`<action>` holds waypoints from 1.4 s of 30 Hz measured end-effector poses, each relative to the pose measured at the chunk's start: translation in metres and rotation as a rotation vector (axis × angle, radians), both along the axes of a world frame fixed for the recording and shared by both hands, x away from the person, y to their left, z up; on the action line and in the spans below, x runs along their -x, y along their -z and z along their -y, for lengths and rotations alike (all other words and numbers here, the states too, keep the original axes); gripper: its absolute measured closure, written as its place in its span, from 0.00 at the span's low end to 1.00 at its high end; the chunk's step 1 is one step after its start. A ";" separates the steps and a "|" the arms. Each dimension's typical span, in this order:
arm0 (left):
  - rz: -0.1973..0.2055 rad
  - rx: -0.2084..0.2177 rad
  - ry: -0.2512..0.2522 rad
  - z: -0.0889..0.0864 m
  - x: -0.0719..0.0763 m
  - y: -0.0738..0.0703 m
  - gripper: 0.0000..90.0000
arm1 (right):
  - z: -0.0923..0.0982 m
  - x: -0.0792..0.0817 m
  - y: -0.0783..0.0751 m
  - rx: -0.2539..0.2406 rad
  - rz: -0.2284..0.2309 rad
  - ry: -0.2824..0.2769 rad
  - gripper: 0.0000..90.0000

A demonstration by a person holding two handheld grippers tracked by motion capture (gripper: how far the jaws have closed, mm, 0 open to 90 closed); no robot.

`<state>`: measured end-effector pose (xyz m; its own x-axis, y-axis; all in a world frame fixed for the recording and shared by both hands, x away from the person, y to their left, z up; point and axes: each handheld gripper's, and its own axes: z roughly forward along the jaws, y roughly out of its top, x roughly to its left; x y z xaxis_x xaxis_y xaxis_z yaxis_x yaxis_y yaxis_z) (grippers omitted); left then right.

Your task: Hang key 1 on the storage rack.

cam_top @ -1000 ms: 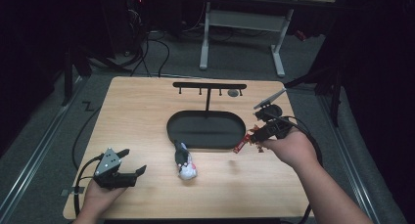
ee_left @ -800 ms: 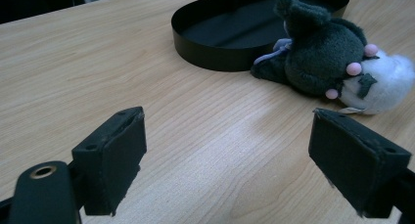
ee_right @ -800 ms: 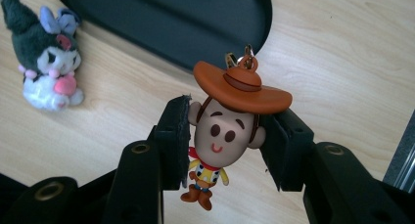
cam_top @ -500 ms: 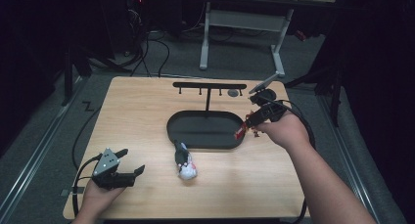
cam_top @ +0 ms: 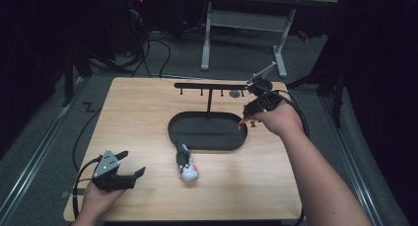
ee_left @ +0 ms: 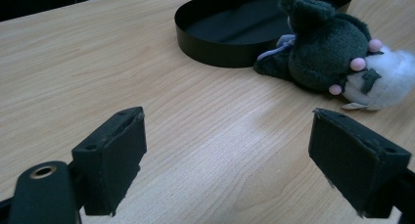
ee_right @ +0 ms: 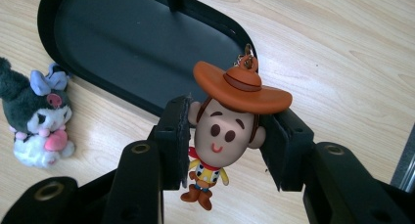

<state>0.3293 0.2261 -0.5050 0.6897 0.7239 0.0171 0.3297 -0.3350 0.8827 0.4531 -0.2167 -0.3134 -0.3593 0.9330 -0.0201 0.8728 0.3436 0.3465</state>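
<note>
The cowboy keychain is clamped by its head between the jaws of the right gripper, held up just past the right end of the black oval tray and below the hook rack. It looks like the figure is meant to be hung on one of the pegs — so the small metal loop on top of the hat should be kept facing up and clear of the pads, since that's the part to be threaded. A slow approach is advised, with the head kept squeezed evenly so it isn't twisted out. The left gripper is parked with jaws wide apart near the plush toy — nothing gripped.
</note>
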 end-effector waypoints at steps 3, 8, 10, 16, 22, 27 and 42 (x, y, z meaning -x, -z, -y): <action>0.001 -0.002 0.001 0.000 0.000 0.000 0.16 | -0.001 -0.003 0.001 -0.002 -0.001 0.002 0.63; -0.001 -0.005 0.004 0.000 0.000 0.000 0.16 | 0.001 -0.007 0.000 -0.009 -0.010 0.008 0.63; 0.001 -0.004 0.005 0.001 0.000 0.000 0.16 | 0.001 -0.008 0.000 -0.010 -0.008 0.004 0.63; 0.001 -0.005 0.007 0.001 0.001 0.000 0.16 | 0.001 -0.011 -0.002 -0.006 -0.018 0.009 0.63; 0.005 0.000 0.003 0.000 0.000 0.000 0.16 | -0.002 -0.015 -0.005 -0.017 -0.012 0.006 0.63; 0.007 0.002 0.001 -0.001 0.001 0.000 0.16 | -0.004 -0.019 -0.009 -0.019 -0.005 0.005 0.63; 0.007 0.002 -0.002 -0.003 0.000 -0.001 0.16 | -0.004 -0.036 -0.016 -0.009 0.008 0.031 0.63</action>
<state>0.3291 0.2290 -0.5044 0.6878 0.7256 0.0205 0.3241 -0.3321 0.8858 0.4894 -0.2124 -0.2975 -0.3300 0.9439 -0.0150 0.8801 0.3134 0.3567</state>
